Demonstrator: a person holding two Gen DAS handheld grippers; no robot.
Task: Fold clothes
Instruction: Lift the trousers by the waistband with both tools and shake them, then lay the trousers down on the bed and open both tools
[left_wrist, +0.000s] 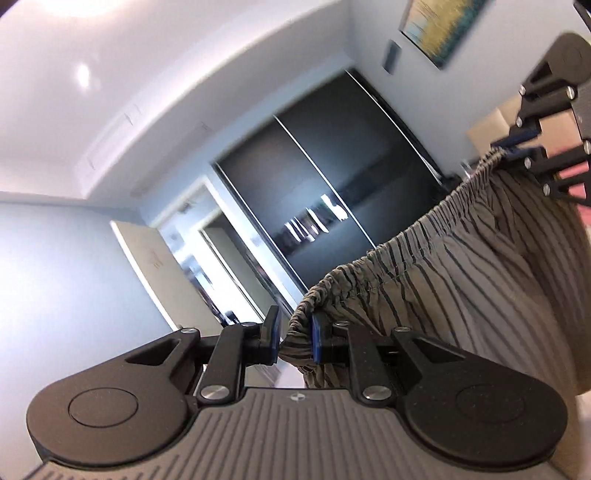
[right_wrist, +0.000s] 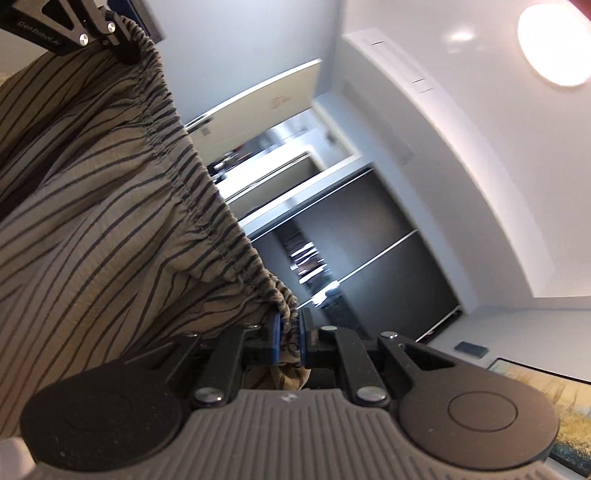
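Gripper on the left is clamped on one end of the gathered elastic waistband of a brown garment with thin dark stripes, the bunched corner of cloth pinched between its two blue-padded fingers. From that corner the waistband runs up and away to the right gripper, which shows in the upper right of the left wrist view and grips the other end, so the band hangs stretched between the two with a slight sag in the middle. In the right wrist view the same holds from the other side: the right gripper is closed narrowly on a wad of striped cloth, blue pads pressing it from both sides, and the waistband climbs to the left gripper at the top left corner. The rest of the garment hangs down from the waistband in loose vertical folds, held up in the air; its lower edge lies outside both views. Beyond the waistband stand a dark sliding wardrobe with a pale dividing strip, an open doorway beside it, pale walls and a framed picture in yellow and teal. A round ceiling lamp glows above the wardrobe. Both views are tilted and slightly blurred.
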